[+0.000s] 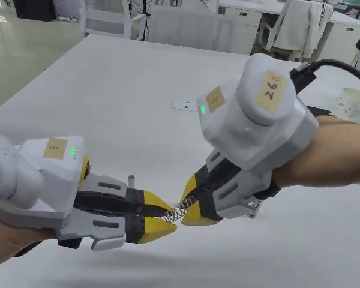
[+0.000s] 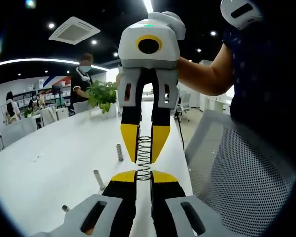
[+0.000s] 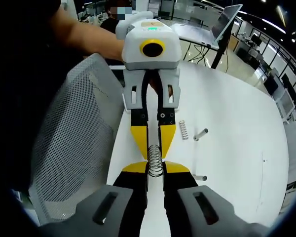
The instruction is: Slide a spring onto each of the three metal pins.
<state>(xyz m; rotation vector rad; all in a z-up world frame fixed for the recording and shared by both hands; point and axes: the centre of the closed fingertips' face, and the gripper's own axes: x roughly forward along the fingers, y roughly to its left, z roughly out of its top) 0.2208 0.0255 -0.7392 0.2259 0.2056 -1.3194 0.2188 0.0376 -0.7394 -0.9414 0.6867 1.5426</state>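
Gleaming silver, slim, loosely coiled spring (image 2: pixel 144 157)

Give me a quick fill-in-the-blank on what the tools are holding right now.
1. The left tool and right tool both clamp one ___.
2. A spare spring lies on the ___, near a pin.
3. The tool tips are coloured ___.
Missing words: spring; table; yellow.
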